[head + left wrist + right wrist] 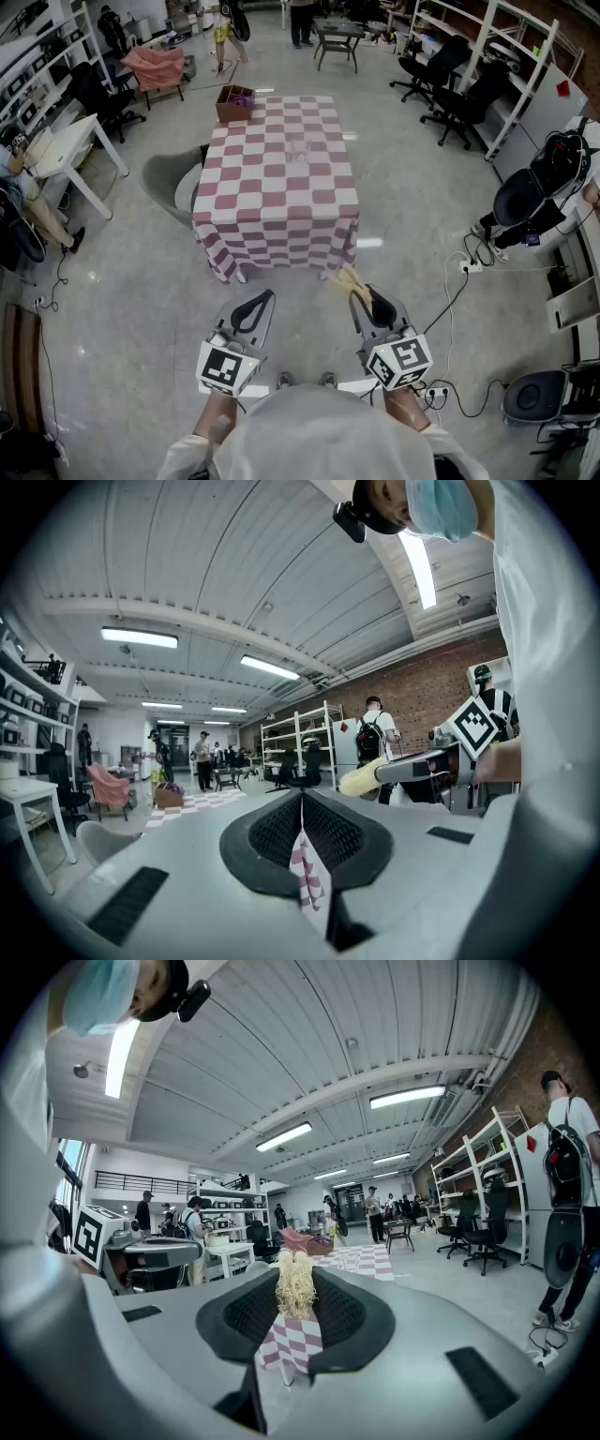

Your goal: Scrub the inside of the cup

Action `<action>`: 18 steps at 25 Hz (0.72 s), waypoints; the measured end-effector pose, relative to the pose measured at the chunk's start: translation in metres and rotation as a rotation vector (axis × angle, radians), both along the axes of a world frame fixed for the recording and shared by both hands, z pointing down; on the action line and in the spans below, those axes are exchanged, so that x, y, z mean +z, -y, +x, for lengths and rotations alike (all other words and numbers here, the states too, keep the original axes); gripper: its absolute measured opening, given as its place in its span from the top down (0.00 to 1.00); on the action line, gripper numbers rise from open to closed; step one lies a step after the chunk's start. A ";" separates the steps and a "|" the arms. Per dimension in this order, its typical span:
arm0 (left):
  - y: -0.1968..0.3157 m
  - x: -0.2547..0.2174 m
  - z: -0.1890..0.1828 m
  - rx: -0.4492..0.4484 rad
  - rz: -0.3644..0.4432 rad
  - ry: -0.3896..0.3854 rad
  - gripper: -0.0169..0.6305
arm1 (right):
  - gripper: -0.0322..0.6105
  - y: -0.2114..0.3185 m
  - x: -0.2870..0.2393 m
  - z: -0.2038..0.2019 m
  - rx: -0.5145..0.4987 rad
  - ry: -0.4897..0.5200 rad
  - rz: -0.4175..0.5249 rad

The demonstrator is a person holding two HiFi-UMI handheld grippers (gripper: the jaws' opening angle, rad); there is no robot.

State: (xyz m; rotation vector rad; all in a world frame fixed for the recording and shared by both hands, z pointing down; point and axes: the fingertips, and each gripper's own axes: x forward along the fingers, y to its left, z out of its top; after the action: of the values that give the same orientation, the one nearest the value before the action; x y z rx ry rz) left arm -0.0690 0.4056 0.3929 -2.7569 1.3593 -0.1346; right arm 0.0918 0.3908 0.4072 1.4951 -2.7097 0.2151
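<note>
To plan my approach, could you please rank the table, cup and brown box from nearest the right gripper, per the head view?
1. Table, ahead of the right gripper.
2. Cup, at mid-table.
3. Brown box, beyond its far-left corner.

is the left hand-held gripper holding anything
No, the left hand-held gripper is shut, with nothing between its jaws.

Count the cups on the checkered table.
1. A clear cup stands on the checkered table, around the middle and slightly toward its far edge. It is transparent and far off, so another could go unnoticed.
</note>
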 end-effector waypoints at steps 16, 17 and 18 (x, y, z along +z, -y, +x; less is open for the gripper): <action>0.000 0.005 -0.033 0.064 -0.003 -0.028 0.92 | 0.77 -0.006 -0.001 -0.033 0.054 0.018 0.020; 0.000 0.007 -0.036 0.072 -0.005 -0.029 0.92 | 0.77 -0.008 0.000 -0.036 0.060 0.021 0.018; 0.000 0.009 -0.038 0.079 -0.009 -0.028 0.92 | 0.77 -0.010 0.002 -0.038 0.067 0.022 0.014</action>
State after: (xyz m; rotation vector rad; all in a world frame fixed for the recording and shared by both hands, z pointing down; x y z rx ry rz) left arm -0.1071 0.4057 0.4022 -2.8248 1.2568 -0.0991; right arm 0.0540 0.4004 0.4095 1.5984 -2.6861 0.2168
